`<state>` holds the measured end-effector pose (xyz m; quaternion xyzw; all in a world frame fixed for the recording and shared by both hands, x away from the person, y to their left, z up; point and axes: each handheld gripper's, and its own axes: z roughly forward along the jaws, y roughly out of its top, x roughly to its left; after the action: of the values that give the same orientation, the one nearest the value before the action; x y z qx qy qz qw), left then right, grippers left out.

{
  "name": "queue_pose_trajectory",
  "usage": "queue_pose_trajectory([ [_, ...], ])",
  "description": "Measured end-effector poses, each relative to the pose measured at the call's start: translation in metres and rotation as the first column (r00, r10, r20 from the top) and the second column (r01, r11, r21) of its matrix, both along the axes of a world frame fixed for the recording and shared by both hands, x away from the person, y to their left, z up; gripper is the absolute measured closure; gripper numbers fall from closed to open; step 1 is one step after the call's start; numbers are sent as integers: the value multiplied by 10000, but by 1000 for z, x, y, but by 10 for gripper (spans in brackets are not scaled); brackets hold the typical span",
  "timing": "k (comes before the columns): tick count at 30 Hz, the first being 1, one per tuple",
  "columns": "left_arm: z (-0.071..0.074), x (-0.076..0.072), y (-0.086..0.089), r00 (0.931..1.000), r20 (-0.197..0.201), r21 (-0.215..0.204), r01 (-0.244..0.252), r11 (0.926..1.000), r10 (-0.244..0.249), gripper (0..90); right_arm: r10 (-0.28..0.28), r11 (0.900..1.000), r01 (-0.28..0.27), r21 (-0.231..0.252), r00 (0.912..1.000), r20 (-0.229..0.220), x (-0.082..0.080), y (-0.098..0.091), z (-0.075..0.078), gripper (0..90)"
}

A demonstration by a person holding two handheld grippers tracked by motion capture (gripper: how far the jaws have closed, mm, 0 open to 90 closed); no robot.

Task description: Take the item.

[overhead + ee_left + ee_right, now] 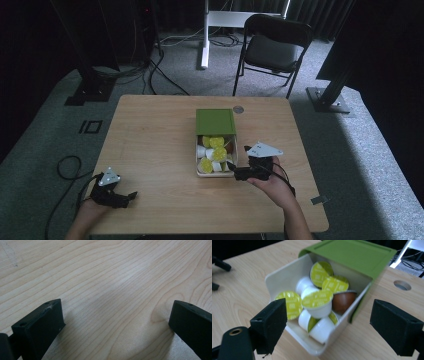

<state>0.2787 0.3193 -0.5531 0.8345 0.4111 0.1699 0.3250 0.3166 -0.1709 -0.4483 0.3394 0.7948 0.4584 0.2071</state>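
Right hand-held gripper (pixel 239 169) is hovering wide open, empty, at the drawer's (pixel 199 171) right front corner, centre frame. Pods (pixel 317 300) are filling it. Left hand-held gripper (pixel 131 196) is resting wide open, empty, on bare desk (pixel 150 145), lower left.

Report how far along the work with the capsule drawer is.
Done: the white drawer is slid out of its green box, coffee capsules exposed. In hand: the right gripper is open at the drawer's front, holding nothing. The left gripper sits open over bare table. Left, probably: gripping a capsule or the drawer; neither is touched yet.
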Motion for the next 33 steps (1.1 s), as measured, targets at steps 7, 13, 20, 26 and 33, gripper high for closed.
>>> queue_pose_trajectory([
  [7,0,0,0,10000,2,-3,-7,10000,7,5,-200,9996,205,-191,9994,294,4,19,2,149],
  [13,0,0,0,10000,8,8,1,10000,-1,5,-232,9990,252,-380,9984,520,4,38,-1,149],
  [20,0,0,0,10000,2,-1,-5,10000,5,5,-532,9973,560,-478,9969,582,4,56,-11,149],
  [26,0,0,0,10000,1,1,-3,10000,3,5,-1198,9867,1296,-983,9877,1005,2,67,-17,149],
  [33,0,0,0,10000,-1,5,0,10000,0,5,-1618,9724,1823,-1457,9766,1416,-1,78,-27,149],
])
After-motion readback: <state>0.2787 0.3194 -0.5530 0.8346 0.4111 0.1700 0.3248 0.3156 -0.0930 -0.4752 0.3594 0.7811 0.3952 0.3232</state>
